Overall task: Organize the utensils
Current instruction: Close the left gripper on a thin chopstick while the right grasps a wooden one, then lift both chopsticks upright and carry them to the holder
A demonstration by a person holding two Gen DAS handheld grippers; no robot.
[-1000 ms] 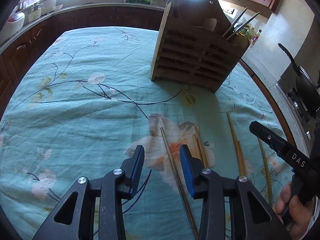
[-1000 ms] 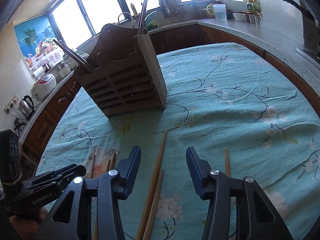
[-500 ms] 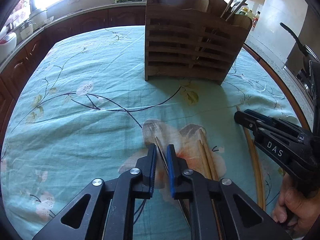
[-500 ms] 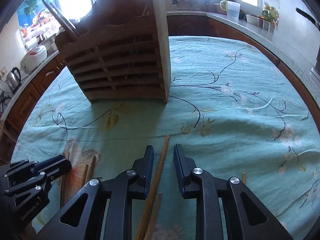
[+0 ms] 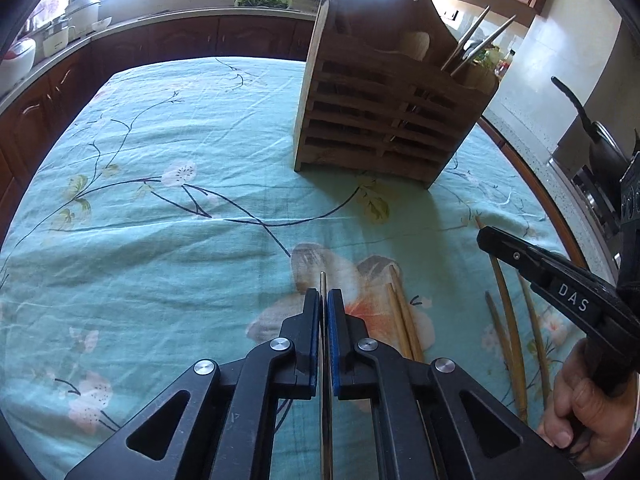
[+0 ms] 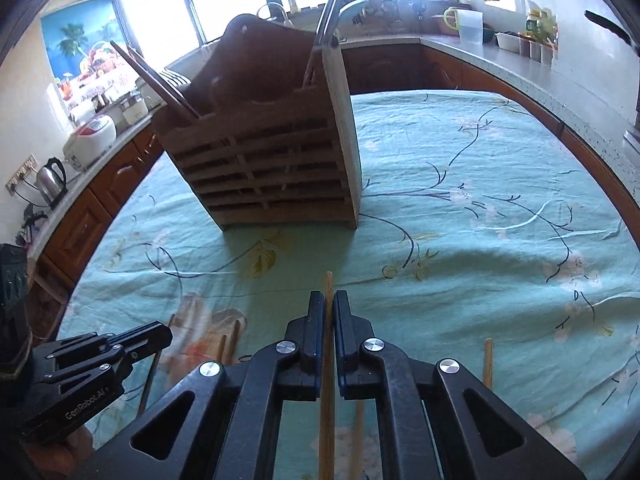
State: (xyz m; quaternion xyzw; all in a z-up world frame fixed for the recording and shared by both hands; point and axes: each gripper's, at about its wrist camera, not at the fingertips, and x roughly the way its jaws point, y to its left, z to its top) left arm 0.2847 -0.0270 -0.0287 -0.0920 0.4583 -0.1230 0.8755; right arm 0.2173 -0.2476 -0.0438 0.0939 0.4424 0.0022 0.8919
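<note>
A slatted wooden utensil holder (image 5: 384, 120) (image 6: 272, 172) stands upright on the teal flowered tablecloth (image 5: 168, 240), with chopsticks and dark utensils sticking out of its top. My left gripper (image 5: 324, 300) is shut on a thin dark chopstick (image 5: 323, 282) whose tip pokes out past the blue pads. My right gripper (image 6: 329, 300) is shut on a light wooden chopstick (image 6: 328, 284). Loose wooden chopsticks (image 5: 404, 320) lie beside the left gripper, and more lie under the right gripper (image 5: 508, 320). Each gripper shows in the other's view, right gripper (image 5: 486, 236), left gripper (image 6: 160, 332).
Another wooden chopstick (image 6: 487, 360) lies at the right of the right wrist view. Brown cabinets and a counter (image 6: 520, 68) with jars, a rice cooker (image 6: 90, 140) and a kettle (image 6: 50, 178) ring the table. A hand (image 5: 580, 412) holds the right gripper's handle.
Both grippers have gone from open to shut, each closing on the chopstick that lay between its fingers. The holder's place in both views shifted as the hands swung.
</note>
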